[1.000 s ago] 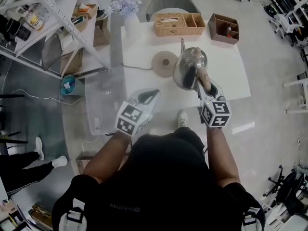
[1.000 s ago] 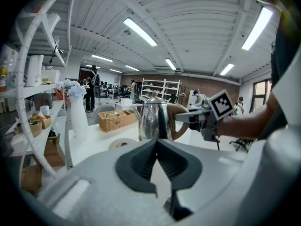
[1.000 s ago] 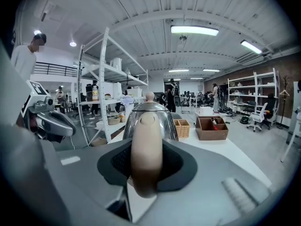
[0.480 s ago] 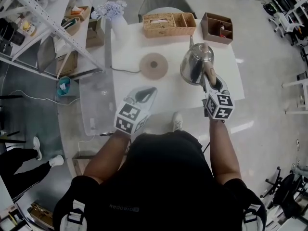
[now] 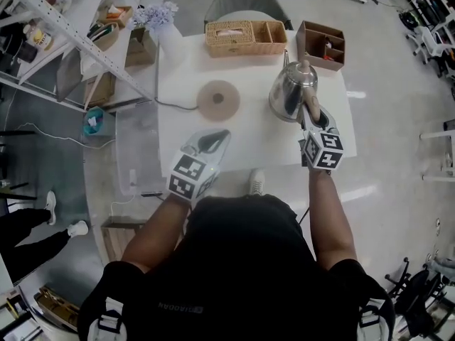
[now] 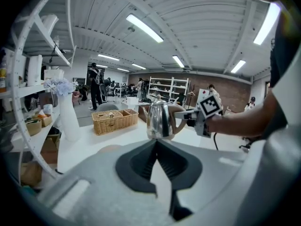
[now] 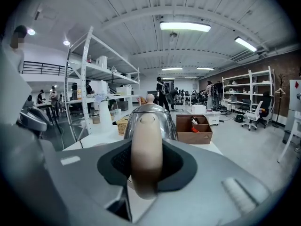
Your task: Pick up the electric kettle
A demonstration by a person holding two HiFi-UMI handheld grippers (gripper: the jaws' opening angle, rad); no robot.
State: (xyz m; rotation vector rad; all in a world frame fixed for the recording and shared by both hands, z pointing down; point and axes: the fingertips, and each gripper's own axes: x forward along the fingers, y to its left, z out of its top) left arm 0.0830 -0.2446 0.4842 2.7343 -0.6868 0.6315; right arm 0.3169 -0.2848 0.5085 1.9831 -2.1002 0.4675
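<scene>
- While the right gripper [image 5: 311, 112] clamps the tan handle [image 5: 311, 107] of the electric kettle [image 5: 290, 94] in the head view, the steel body sits over the right part of the white table [image 5: 249, 144], well apart from its round base [image 5: 218, 99], which lies bare nearer the table's middle with a cord [image 5: 178, 105] running off to the left. From here I cannot tell whether the kettle's bottom touches the tabletop. The left gripper [image 5: 212, 139] hangs over the table's near edge, holding nothing. A wicker basket [image 5: 245, 38] and a brown box [image 5: 321, 45] stand along the far edge, and a white vase [image 5: 170, 45] stands at the far left corner.
- In the left gripper view, this gripper's dark pads [image 6: 143, 161] meet at their tips with nothing between them. Beyond them the kettle [image 6: 157, 121] stands upright, spout to the left, and the right gripper [image 6: 188, 119] reaches in from the right onto the handle. The basket [image 6: 113, 120] and the vase [image 6: 69, 121] are to the left.
- In the right gripper view, the handle [image 7: 146, 149] runs upright between the jaws, which press on it from both sides. The shiny body [image 7: 162, 121] and the lid knob [image 7: 150, 98] rise just behind it, and the brown box [image 7: 194, 128] is past it to the right.
</scene>
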